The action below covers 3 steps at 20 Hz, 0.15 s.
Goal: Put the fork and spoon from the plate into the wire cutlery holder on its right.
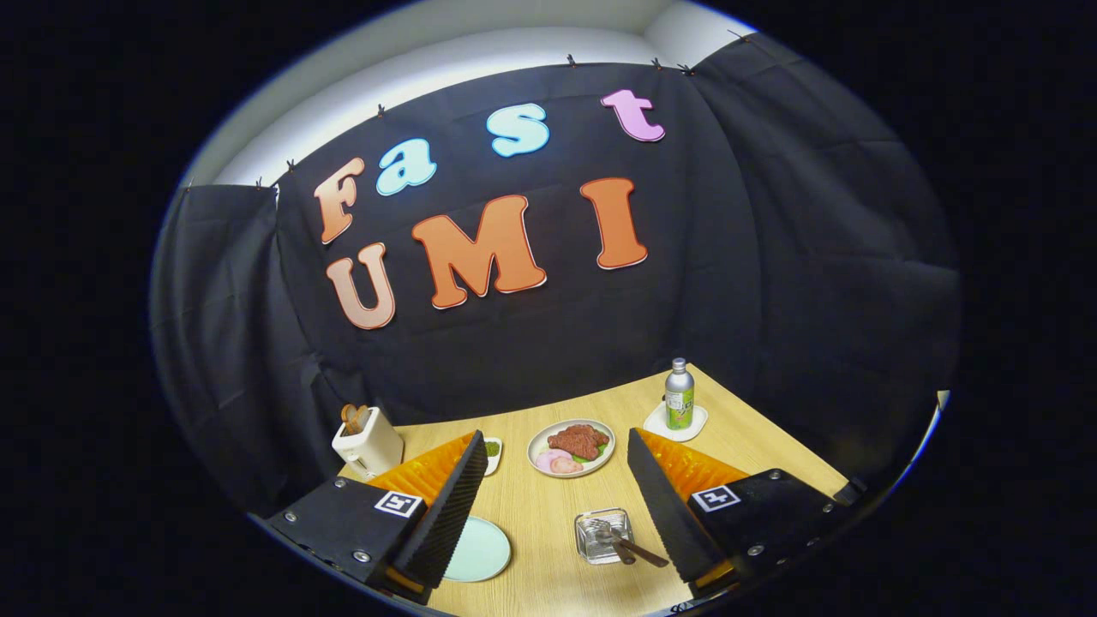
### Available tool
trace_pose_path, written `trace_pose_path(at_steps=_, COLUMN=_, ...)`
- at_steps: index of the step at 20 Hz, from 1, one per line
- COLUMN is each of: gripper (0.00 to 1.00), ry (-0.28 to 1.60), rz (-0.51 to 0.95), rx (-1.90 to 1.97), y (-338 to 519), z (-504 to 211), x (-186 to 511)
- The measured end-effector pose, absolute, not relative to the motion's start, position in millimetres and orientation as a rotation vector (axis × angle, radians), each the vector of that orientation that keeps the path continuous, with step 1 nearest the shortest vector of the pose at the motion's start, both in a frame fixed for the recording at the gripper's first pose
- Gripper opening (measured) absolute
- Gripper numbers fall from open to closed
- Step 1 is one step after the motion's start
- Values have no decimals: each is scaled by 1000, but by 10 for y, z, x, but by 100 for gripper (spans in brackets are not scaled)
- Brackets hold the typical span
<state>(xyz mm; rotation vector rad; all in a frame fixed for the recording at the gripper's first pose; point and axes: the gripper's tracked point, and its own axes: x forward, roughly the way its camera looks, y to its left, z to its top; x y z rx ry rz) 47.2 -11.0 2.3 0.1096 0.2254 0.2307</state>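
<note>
My gripper [556, 435] is open, its fingers spread wide above the wooden table [548, 514]. A pale green plate [480, 550] lies beside the left finger, which hides part of it; the part I see is bare. To its right, between the fingers and nearer the right one, stands the small wire cutlery holder [600, 533]. A fork with a brown handle [630, 548] rests in it, tines inside and handle leaning out toward the right finger. A second utensil seems to lie with it, but I cannot make it out clearly.
Beyond the fingers sits a plate of meat and vegetables [572, 446]. A bottle [679, 396] stands on a white coaster at the back right. A white toaster [368, 441] and a small dish [493, 452] are at the back left.
</note>
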Motion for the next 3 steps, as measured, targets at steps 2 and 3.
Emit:
trace_pose_path(at_steps=2, gripper=98, ry=225, rz=234, rx=114, y=-110, z=16, x=454)
trace_pose_path(at_steps=3, gripper=98, ry=223, rz=235, rx=118, y=-112, z=10, x=451)
